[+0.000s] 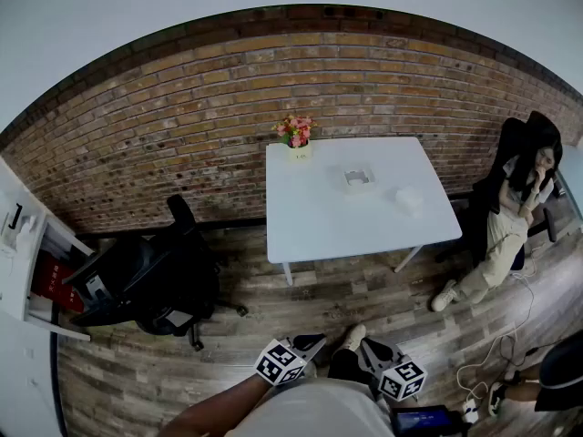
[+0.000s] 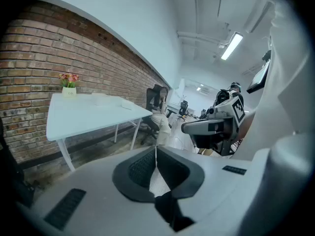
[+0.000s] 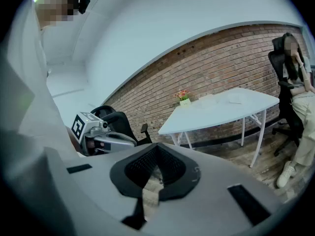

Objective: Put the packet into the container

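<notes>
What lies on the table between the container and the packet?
Nothing: bare white table separates the container from the packet, seen in the head view.

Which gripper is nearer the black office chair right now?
Left. In the head view the left gripper sits to the lower right of the black office chair; the right gripper is farther right, past the left one.

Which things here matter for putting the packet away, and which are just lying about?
Job: small white square container; pale plastic packet.
Lying about: pink flowers in a white pot; black office chair; white shelf unit; seated person.
</notes>
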A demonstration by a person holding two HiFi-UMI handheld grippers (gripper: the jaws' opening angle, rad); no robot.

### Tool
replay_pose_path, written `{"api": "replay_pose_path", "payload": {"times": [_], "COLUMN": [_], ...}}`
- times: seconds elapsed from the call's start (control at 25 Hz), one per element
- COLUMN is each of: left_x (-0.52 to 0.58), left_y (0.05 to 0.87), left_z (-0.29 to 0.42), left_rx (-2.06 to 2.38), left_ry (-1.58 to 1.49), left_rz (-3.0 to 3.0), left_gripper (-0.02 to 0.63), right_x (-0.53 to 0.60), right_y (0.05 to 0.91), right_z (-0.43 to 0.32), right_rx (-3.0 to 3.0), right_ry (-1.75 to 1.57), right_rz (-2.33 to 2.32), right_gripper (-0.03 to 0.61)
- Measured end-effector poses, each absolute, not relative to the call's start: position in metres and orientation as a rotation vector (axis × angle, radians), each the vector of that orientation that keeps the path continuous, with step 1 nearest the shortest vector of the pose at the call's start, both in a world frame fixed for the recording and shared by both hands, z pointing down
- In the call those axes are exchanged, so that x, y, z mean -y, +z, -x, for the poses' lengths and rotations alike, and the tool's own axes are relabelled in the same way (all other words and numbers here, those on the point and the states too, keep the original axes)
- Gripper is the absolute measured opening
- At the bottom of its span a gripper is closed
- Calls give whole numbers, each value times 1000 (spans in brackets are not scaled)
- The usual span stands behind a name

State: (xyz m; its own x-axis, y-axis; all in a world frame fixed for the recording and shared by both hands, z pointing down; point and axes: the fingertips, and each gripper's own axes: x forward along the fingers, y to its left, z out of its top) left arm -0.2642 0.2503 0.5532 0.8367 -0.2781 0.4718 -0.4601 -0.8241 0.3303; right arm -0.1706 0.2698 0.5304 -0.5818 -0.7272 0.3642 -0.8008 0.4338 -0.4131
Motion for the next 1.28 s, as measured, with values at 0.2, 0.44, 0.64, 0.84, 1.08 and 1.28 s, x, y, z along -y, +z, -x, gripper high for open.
{"api": "replay_pose_path", "payload": {"times": [0.2,0.44,0.64,0.84,1.08,1.28], "left_x": [-249,-249,-251,-246,-239,-233], "left_y": [550,548,548,547,543,542], "left_z": [275,279,274,268,256,252], "left_rx": [589,615,607,594,576,590], "left_ry": [567,552,545,535,533,530], "left_rz": [-2578,-2571,-2577,-2587,-2611,-2604], "left_gripper": [17,17,17,17,17,17], "right_x": [-268,-270,-272,-268,-263,-253], "right_y": [516,514,518,515,514,513], "right_z": [168,172,165,151,140,131], "right_rx": [2620,2612,2585,2577,2554,2555], "right_ry": [858,807,813,859,835,834], "right_rz": [-1430,-1416,-1435,-1509,-1530,-1530], "right_gripper": [8,8,8,8,8,8]}}
